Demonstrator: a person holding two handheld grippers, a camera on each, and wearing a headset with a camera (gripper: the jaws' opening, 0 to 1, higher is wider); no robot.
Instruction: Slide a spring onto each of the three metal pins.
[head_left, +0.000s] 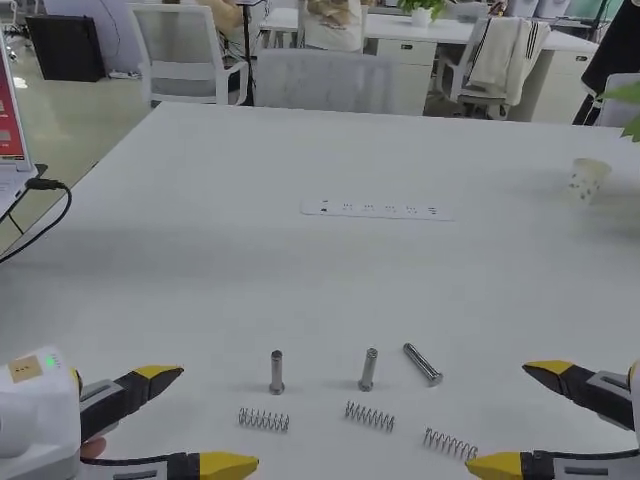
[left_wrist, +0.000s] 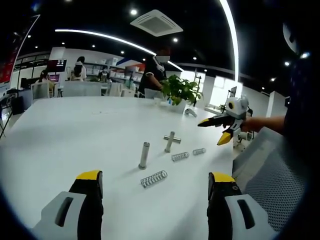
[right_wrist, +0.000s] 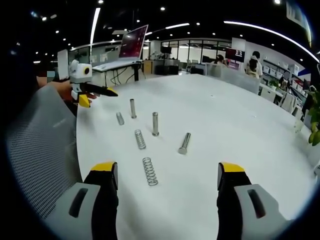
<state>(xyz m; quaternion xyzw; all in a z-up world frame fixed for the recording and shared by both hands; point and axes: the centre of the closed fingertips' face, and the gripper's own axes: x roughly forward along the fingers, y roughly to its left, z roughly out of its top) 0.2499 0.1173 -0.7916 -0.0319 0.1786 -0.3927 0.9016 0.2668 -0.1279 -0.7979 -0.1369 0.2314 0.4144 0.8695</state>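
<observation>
Jaws of left gripper and right gripper wide open, empty. Upright pins just beyond the jaws may topple if nudged. Thin springs may squirt from a pinch.

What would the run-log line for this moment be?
left claw: open, empty | right claw: open, empty | pins: two upright, one lying | springs: three loose, none fitted

Three pins in a row on table, springs just before them
</observation>
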